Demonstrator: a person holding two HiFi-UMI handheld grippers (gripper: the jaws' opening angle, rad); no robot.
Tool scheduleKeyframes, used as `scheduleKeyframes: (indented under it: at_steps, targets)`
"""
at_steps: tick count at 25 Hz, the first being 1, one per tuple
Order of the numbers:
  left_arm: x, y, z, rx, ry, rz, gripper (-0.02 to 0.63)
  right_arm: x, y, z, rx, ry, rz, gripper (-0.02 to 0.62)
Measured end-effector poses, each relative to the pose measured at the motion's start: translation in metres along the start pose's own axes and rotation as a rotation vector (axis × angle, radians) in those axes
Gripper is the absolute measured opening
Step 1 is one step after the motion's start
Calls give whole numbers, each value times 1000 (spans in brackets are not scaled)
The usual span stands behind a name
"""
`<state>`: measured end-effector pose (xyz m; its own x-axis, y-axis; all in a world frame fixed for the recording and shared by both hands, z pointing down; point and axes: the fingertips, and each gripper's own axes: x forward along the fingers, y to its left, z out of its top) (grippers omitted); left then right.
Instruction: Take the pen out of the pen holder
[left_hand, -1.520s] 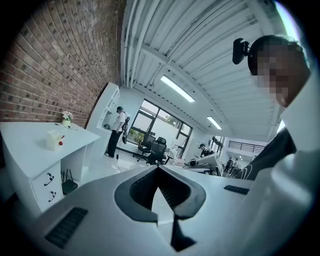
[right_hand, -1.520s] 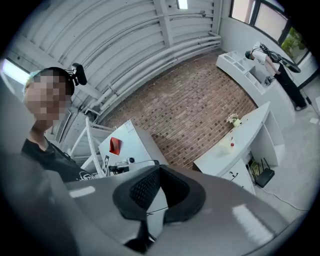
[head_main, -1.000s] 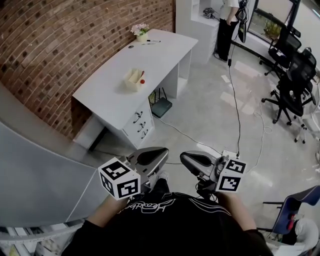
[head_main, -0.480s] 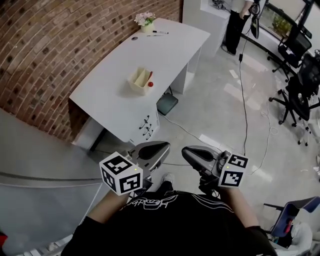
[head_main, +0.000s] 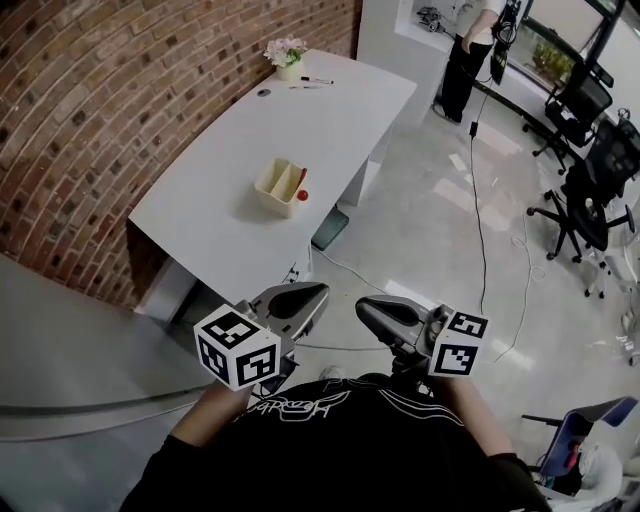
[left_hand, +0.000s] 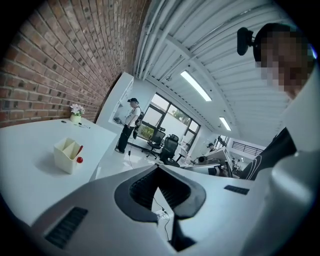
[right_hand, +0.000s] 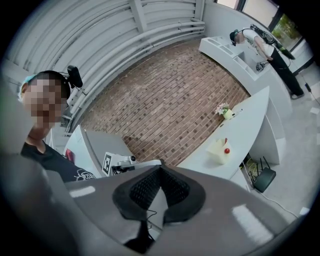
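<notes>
The head view looks steeply down from well back onto the white desk (head_main: 250, 150). Both gripper views face it from afar, roughly level. All three share the pen holder (left_hand: 66, 155).

Closing in: the person (head_main: 340, 450) is stepping toward the white desk (head_main: 230, 170) | left gripper (head_main: 318, 294) and right gripper (head_main: 365, 306) are nearing its near corner, the floor (head_main: 345, 285) between shrinking | pen holder (head_main: 280, 187) and its pen (head_main: 302, 196) are drifting nearer.
</notes>
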<state>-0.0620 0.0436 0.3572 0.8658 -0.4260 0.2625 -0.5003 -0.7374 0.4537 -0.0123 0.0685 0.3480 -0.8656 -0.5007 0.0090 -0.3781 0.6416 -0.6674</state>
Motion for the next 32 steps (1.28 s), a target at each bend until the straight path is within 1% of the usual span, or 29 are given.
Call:
scheduleKeyframes:
  at_steps: [6, 9, 13, 16, 21, 26, 32]
  targets:
    - [-1, 16, 6, 3, -7, 12, 3, 8, -10, 12, 6, -15, -13, 3]
    - [-2, 26, 8, -1, -10, 21, 3, 15, -16, 14, 17, -2, -15, 3]
    - [-1, 47, 13, -16, -22, 54, 3, 27, -29, 23, 20, 17, -10, 3]
    - [5, 61, 21, -26, -33, 75, 3, 40, -40, 34, 17, 28, 9, 3]
    - [17, 81, 37, -38, -38, 109, 3, 58, -61, 54, 26, 42, 43, 3]
    - [34, 107, 46, -44, -20, 141, 3, 77, -89, 71, 53, 45, 65, 3]
    - [62, 134, 55, -31, 5, 168, 3, 91, -120, 88, 74, 57, 77, 3]
